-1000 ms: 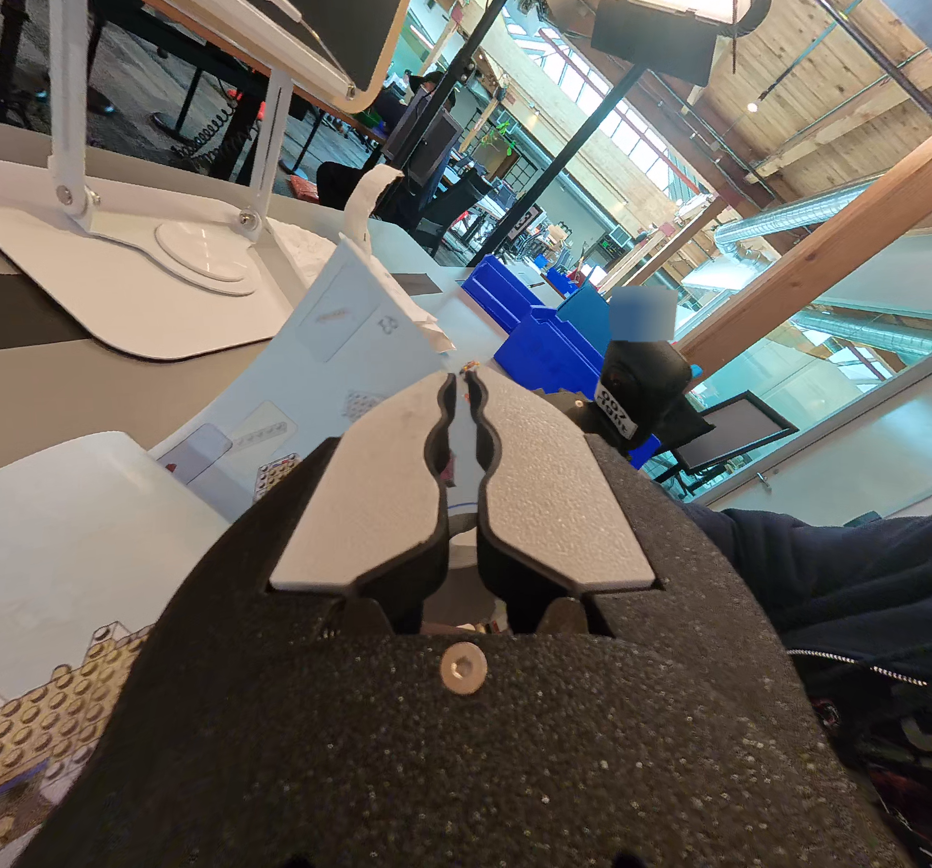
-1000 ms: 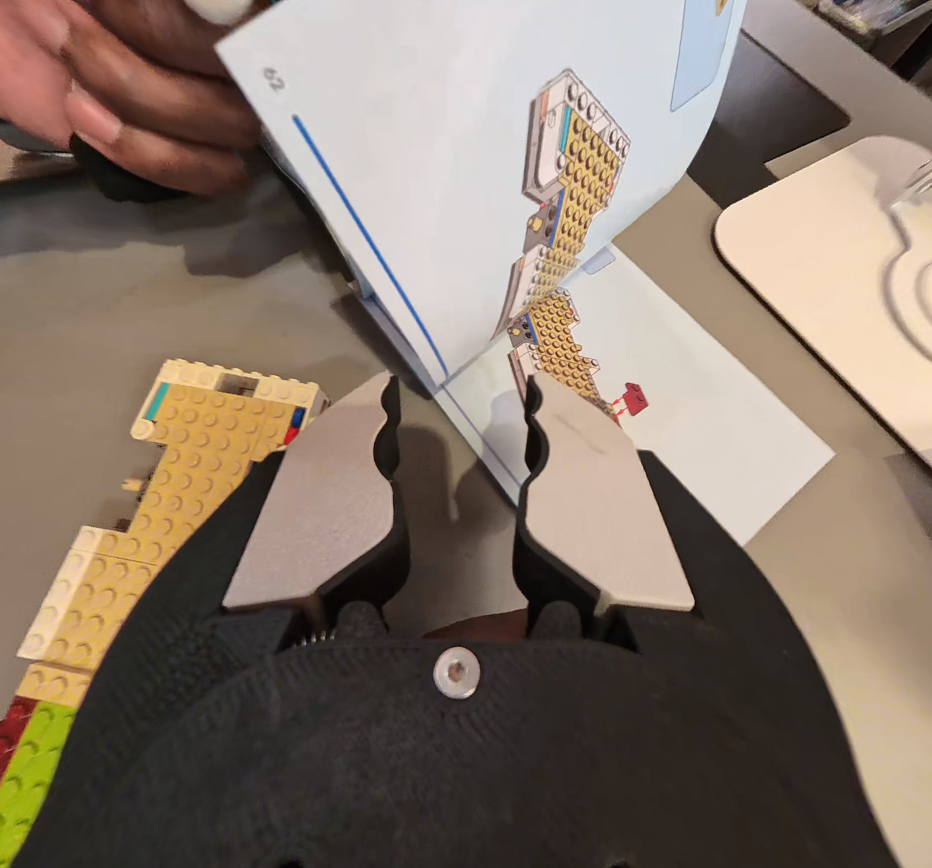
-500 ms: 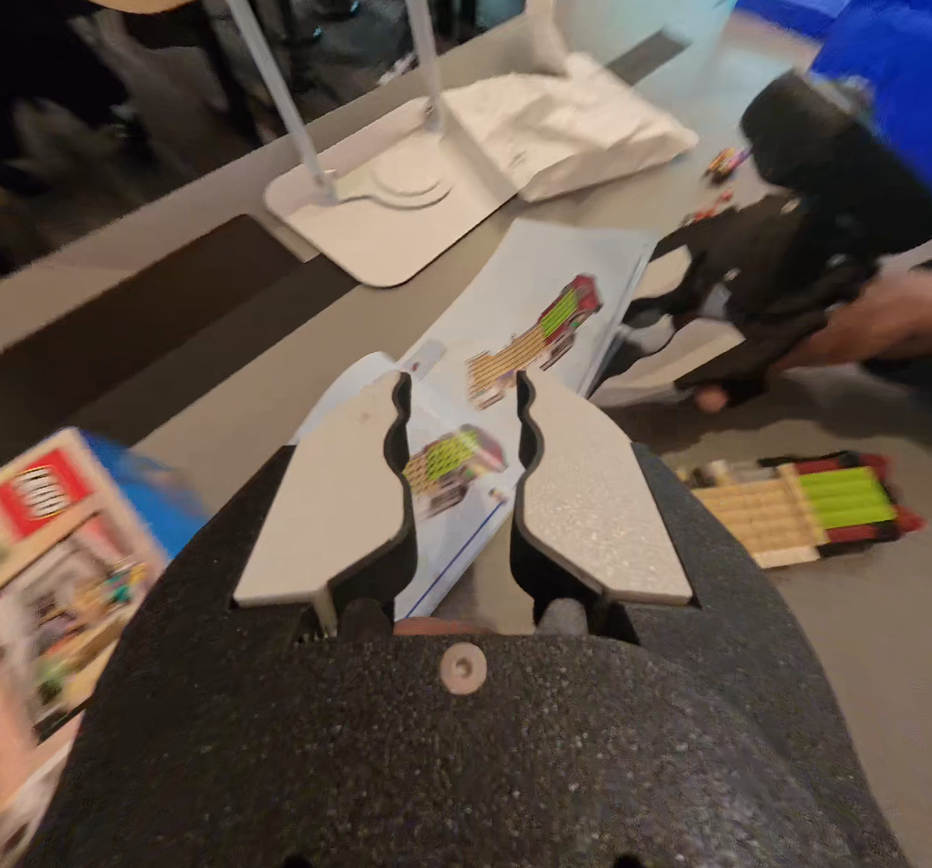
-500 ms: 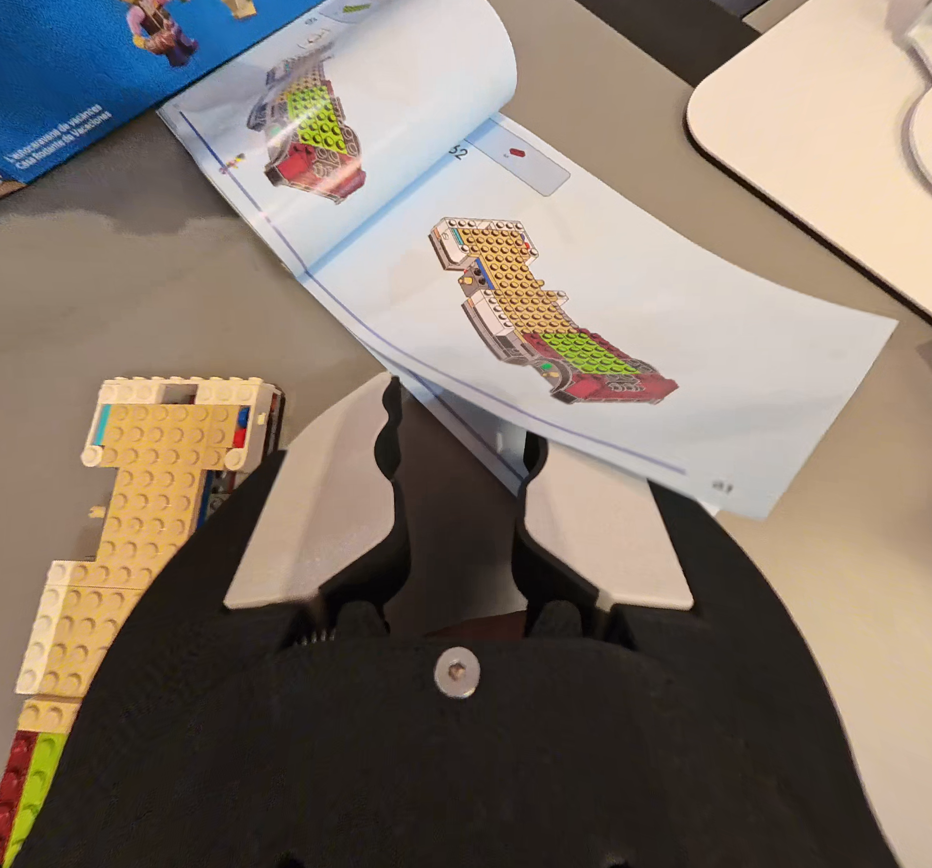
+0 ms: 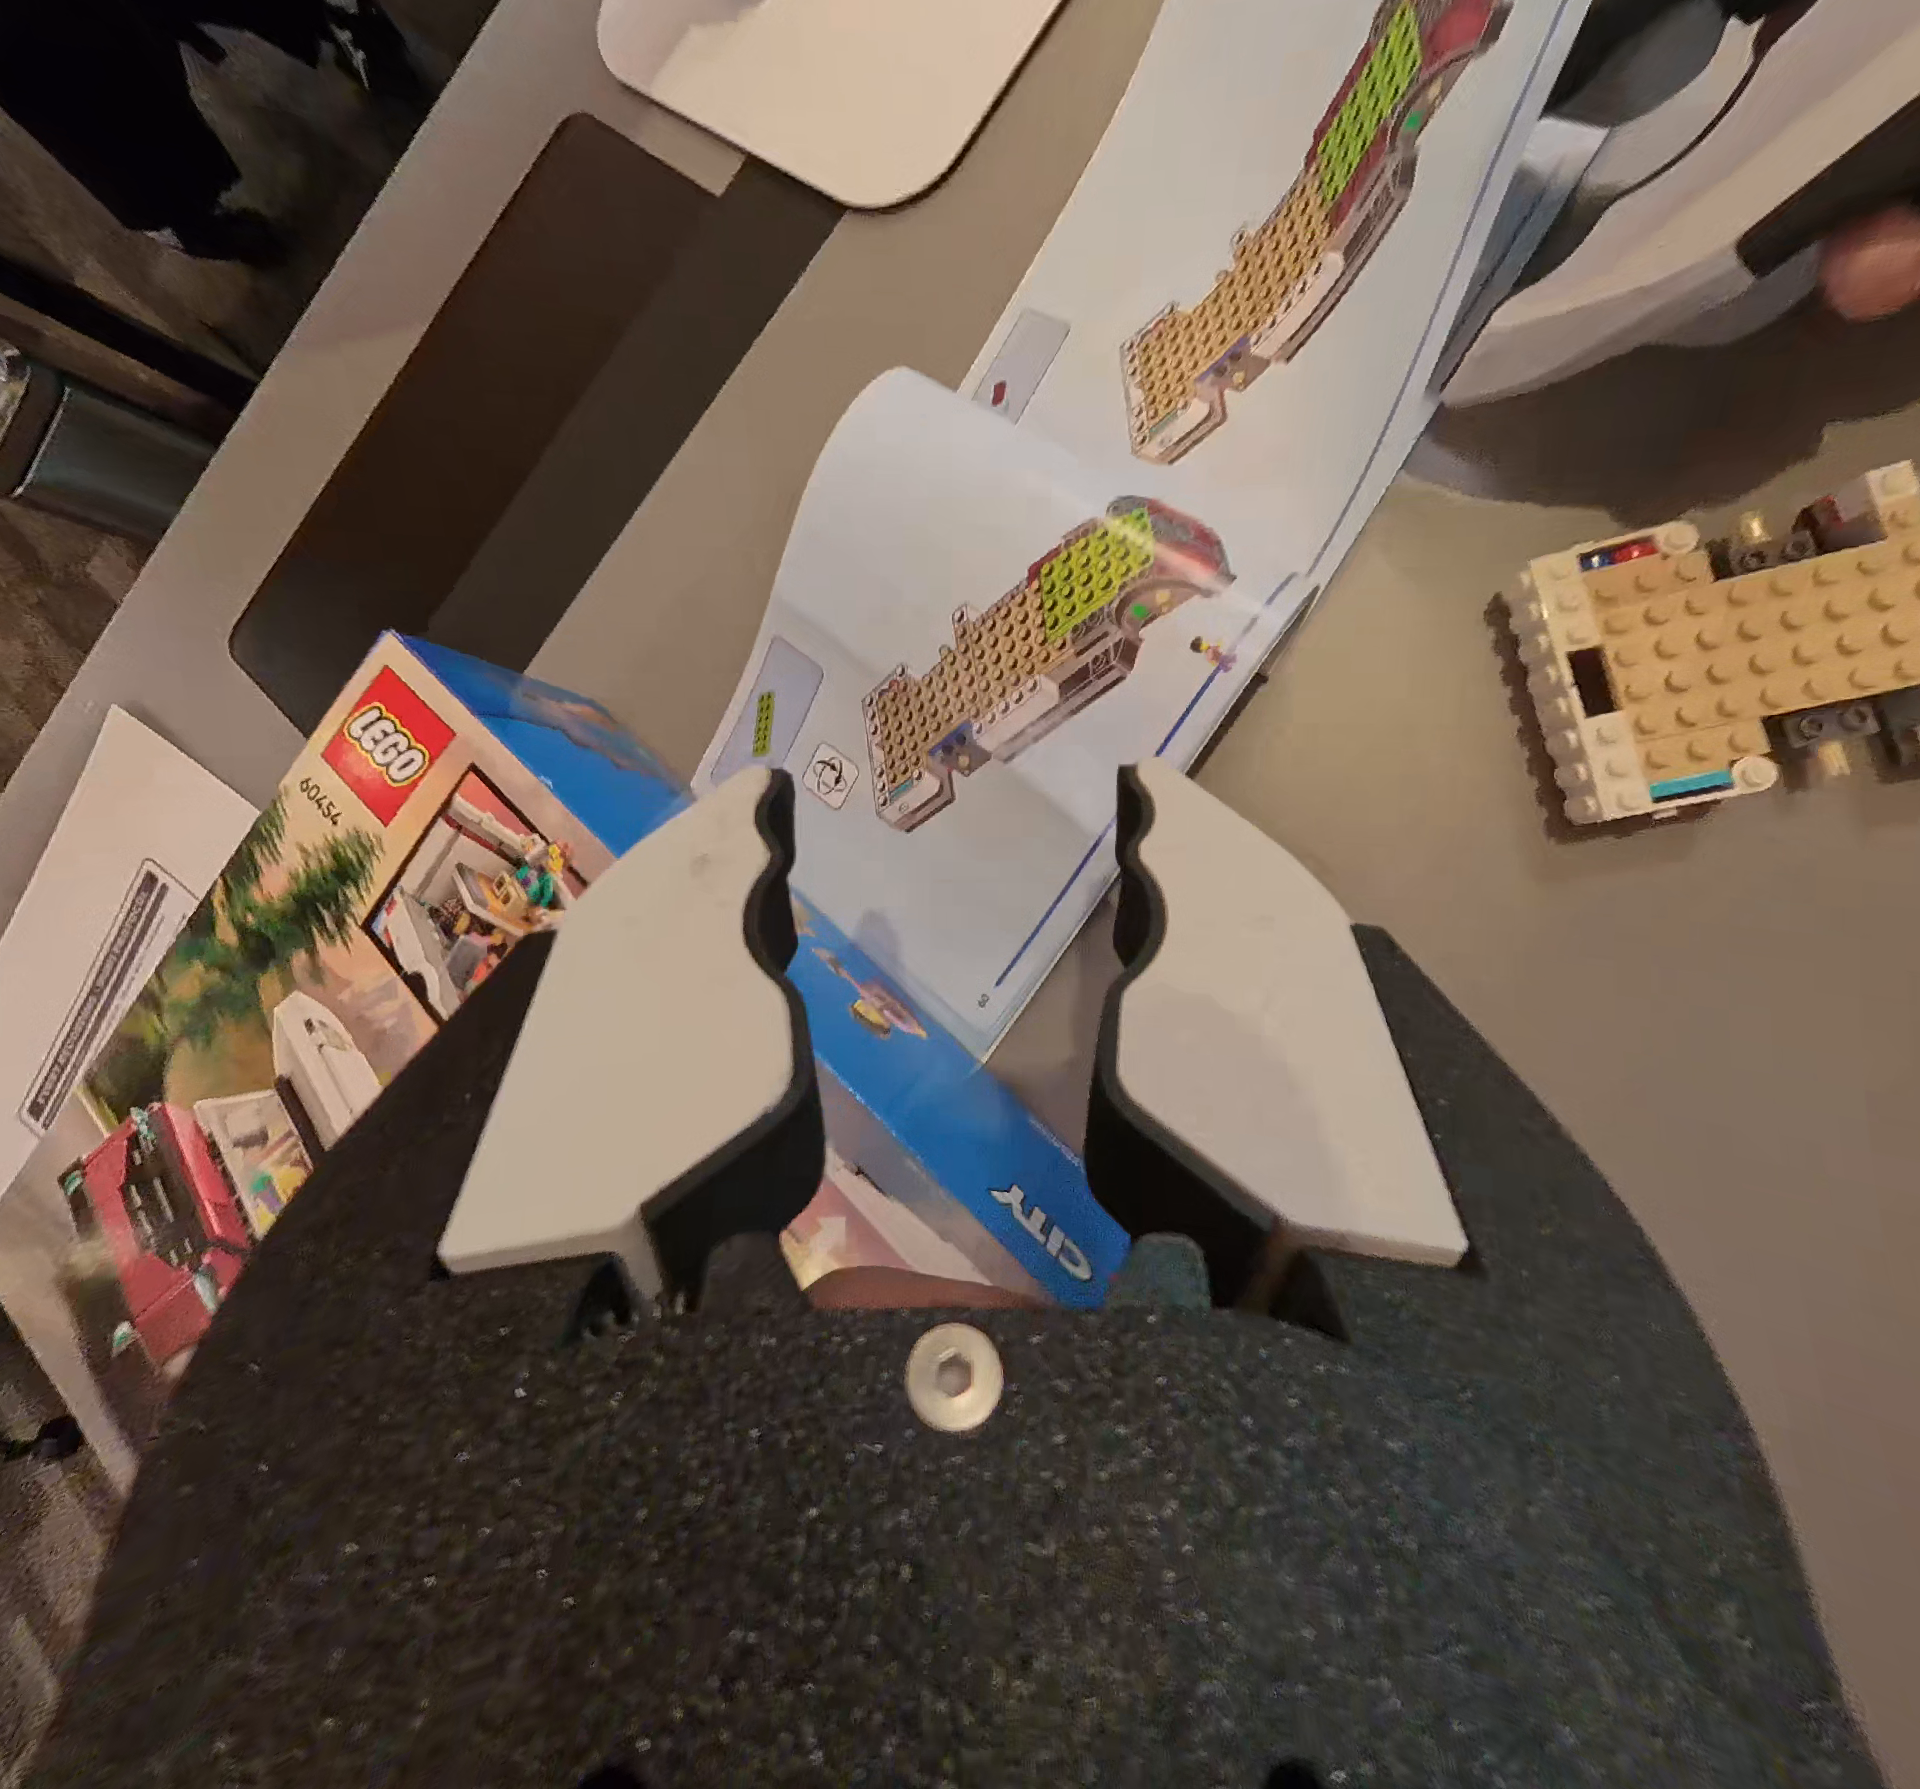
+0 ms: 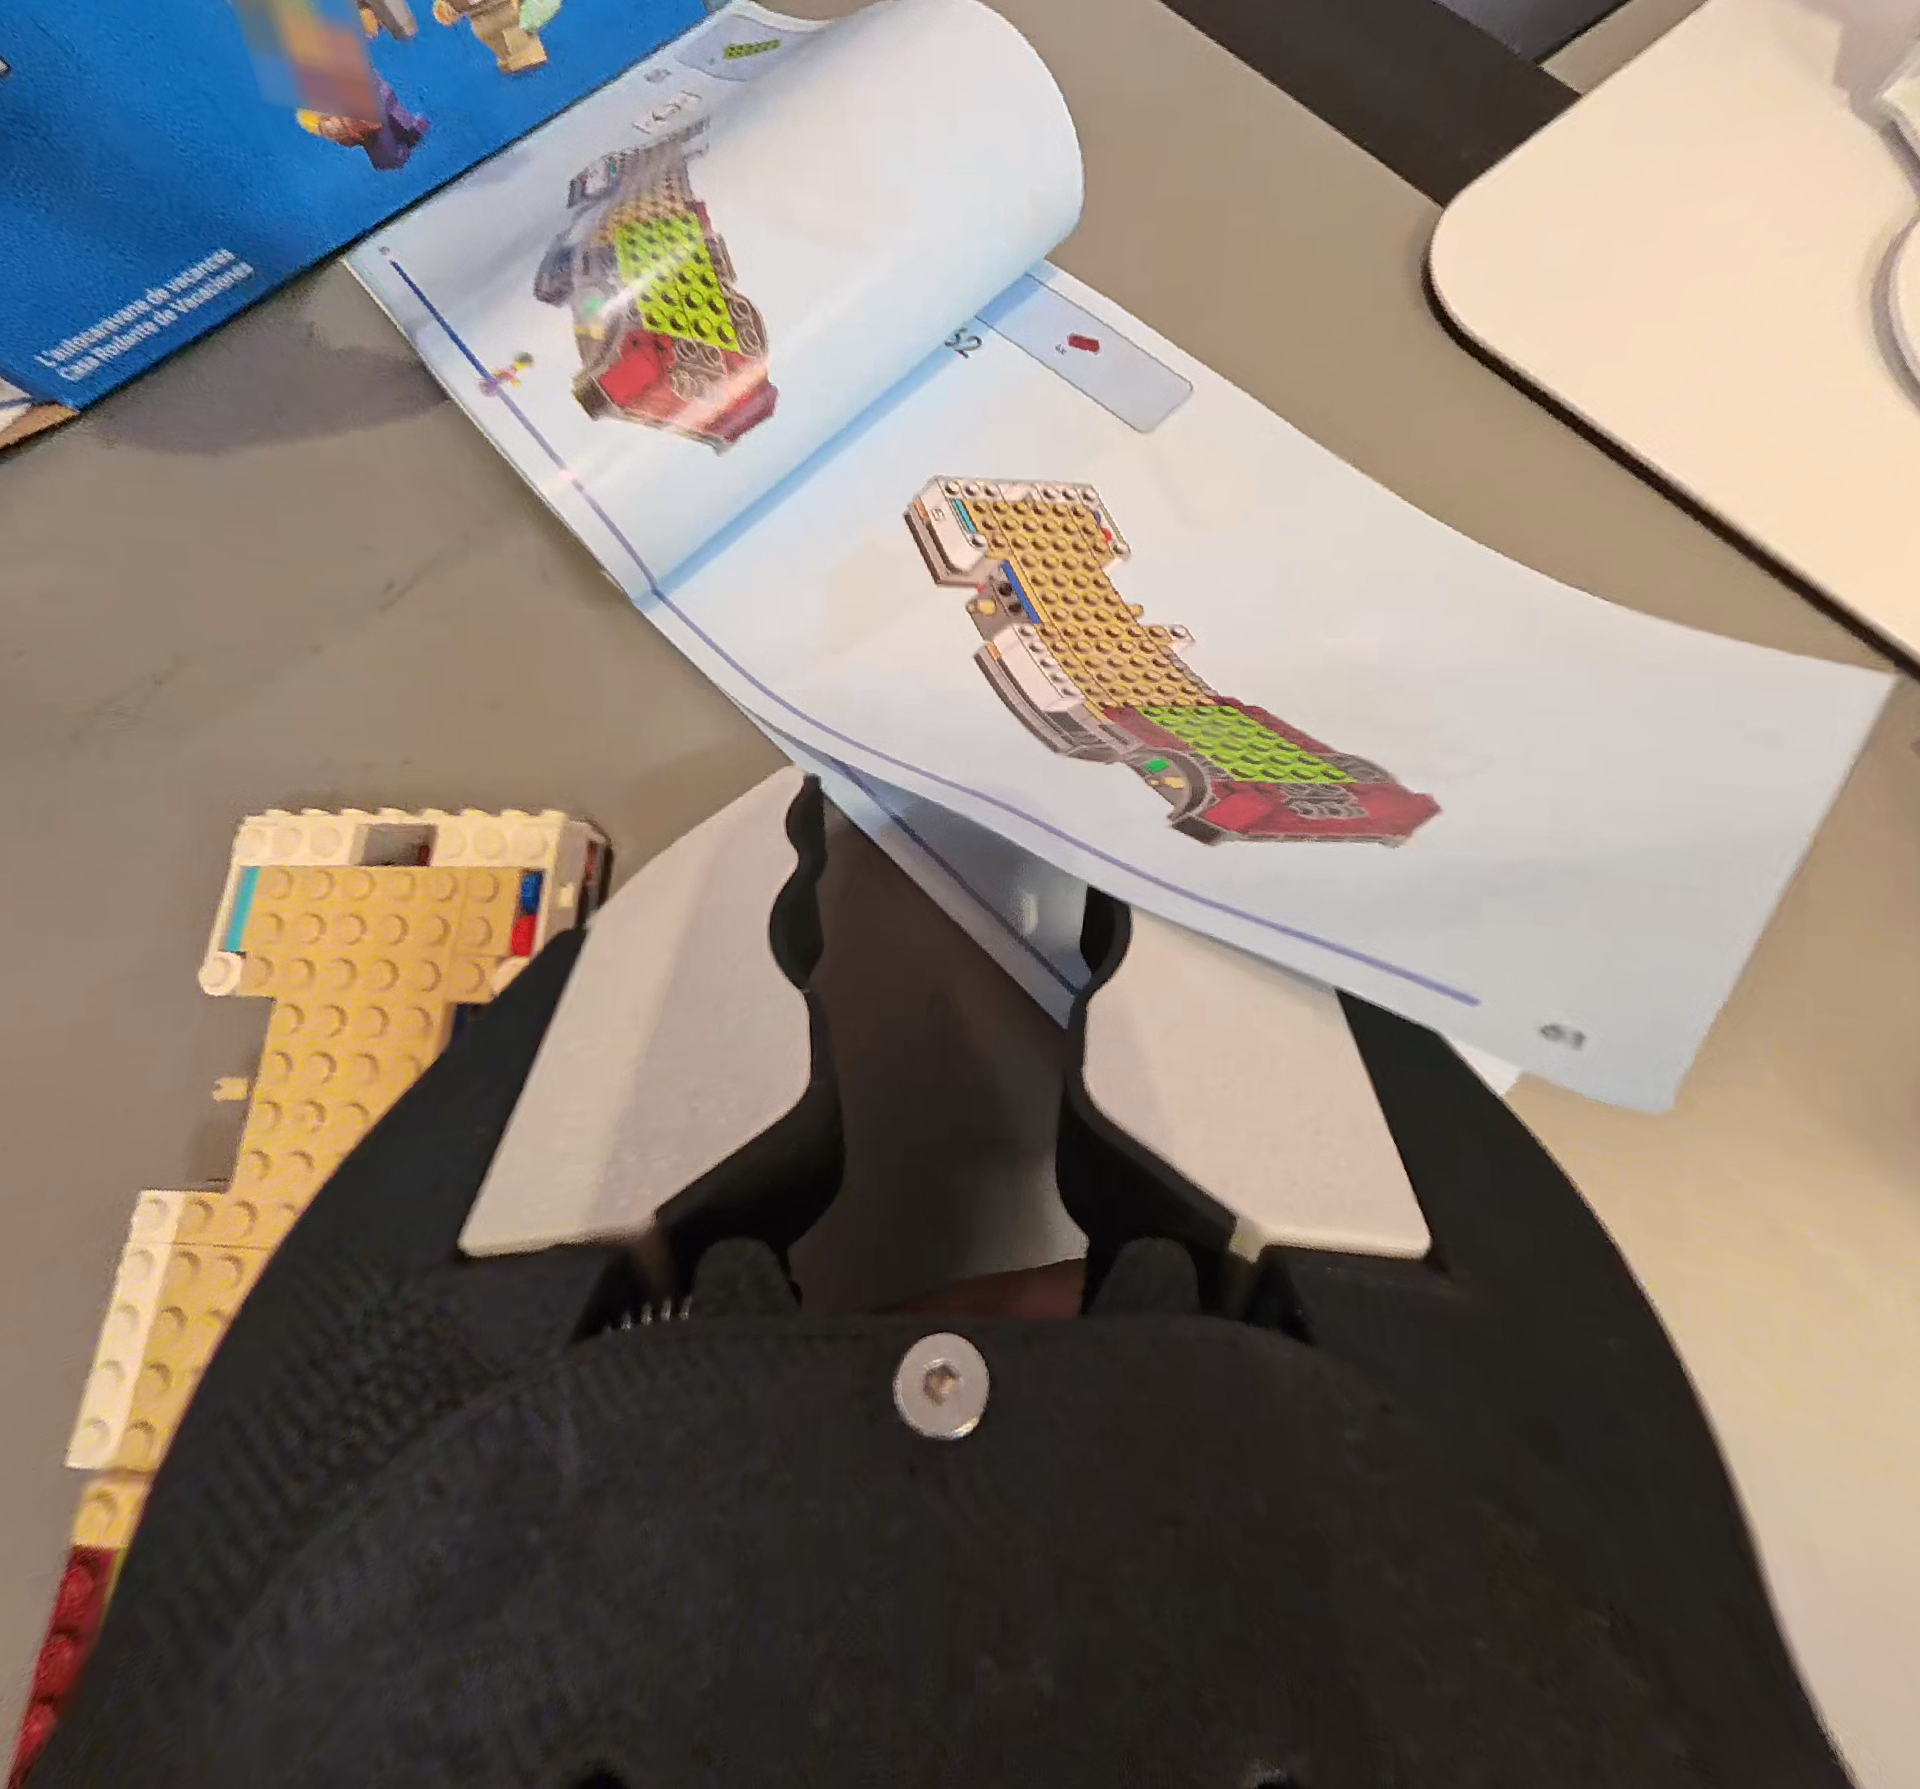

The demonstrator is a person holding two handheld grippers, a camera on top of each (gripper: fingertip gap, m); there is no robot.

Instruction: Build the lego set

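Note:
An open instruction booklet (image 5: 935,492) lies on the grey table, its left page curled up. My left gripper (image 5: 956,783) is open and empty. It hovers above the booklet's near corner and a blue toy box (image 5: 364,908). A tan and white brick build (image 5: 1714,659) lies to its right. My right gripper (image 6: 951,856) is open at the booklet's (image 6: 1351,659) near edge. The top page lies over its right fingertip, and no pads press on it. The brick build (image 6: 364,991) lies just left of its fingers. The right gripper also shows in the left wrist view (image 5: 1662,233), blurred, at the top right.
A white lamp base (image 5: 862,46) stands beyond the booklet, and it also shows in the right wrist view (image 6: 1714,305). A dark recess (image 5: 499,409) cuts into the table behind it. The blue box (image 6: 208,129) rests on a white sheet (image 5: 104,856).
The left gripper was shut and pointed up at the room beside a raised page. It has opened and swung down over the table. The page has turned over. The right gripper has barely moved.

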